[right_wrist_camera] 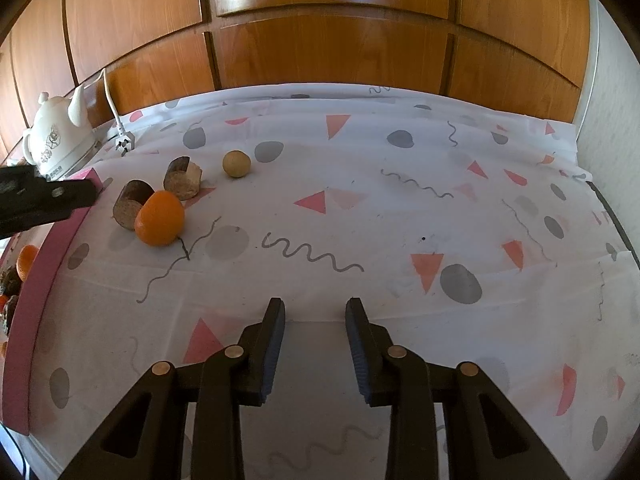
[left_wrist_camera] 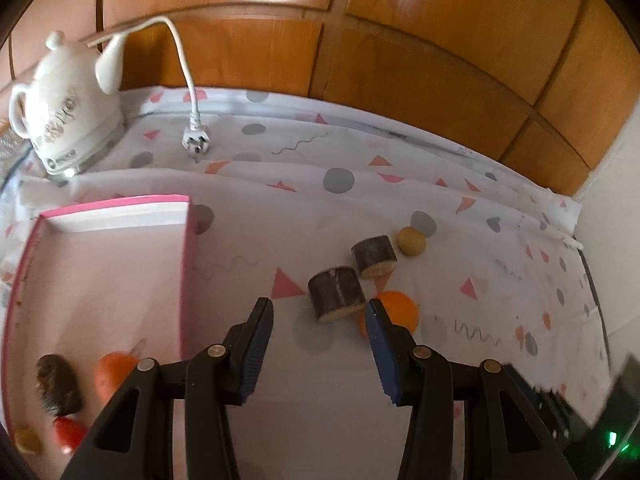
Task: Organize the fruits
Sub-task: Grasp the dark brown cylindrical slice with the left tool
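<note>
The left gripper (left_wrist_camera: 320, 312) is released, with nothing between its jaws. The nearest brown cut cylinder piece (left_wrist_camera: 337, 293) lies just ahead of it, flat end toward the camera. A round orange fruit (left_wrist_camera: 394, 312) touches this piece on the right. The pink-rimmed cardboard box (left_wrist_camera: 186, 264) is left of it. The right gripper (right_wrist_camera: 315, 312), also released and empty, is well apart.

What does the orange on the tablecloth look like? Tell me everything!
The orange is round, bright orange, with smooth, slightly shiny skin. It rests on the patterned tablecloth, outside the pink box. Right beside it is a dark brown cylinder-shaped piece; they look to be touching, though I cannot be sure. A thin dark line near its base may be a stem or just a squiggle printed on the cloth. In the left wrist view, the fingertip partly hides it. Nothing holds it.
</note>
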Demonstrator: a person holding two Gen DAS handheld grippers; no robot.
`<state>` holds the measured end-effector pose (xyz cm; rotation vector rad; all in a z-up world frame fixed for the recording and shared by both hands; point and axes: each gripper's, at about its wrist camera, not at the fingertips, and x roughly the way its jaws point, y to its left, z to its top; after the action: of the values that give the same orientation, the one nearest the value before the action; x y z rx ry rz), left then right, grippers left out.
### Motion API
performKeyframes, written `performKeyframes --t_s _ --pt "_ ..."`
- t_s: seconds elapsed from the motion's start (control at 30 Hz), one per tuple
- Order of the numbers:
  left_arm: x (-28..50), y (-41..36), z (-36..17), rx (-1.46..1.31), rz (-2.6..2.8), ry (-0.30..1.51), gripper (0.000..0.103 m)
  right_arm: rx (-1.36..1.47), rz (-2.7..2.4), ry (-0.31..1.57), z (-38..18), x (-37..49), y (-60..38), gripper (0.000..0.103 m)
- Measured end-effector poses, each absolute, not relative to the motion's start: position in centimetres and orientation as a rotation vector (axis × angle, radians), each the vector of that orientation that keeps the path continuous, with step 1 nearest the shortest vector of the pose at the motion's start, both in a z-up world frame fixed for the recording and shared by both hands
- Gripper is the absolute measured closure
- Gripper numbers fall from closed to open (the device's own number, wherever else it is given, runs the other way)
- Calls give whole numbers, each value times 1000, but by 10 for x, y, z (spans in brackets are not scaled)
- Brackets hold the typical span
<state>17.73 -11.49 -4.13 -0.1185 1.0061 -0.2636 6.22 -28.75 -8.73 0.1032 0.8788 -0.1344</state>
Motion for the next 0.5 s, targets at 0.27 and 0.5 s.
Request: performKeyframes --t_s 0.27,0.5 --pt "210 -131 -62 -161 -276 1074 54 114 -123 874 -89 63 -287 68" --pt "208 -125 -73 -219 -294 1079 66 124 -118 870 -89 63 -288 68"
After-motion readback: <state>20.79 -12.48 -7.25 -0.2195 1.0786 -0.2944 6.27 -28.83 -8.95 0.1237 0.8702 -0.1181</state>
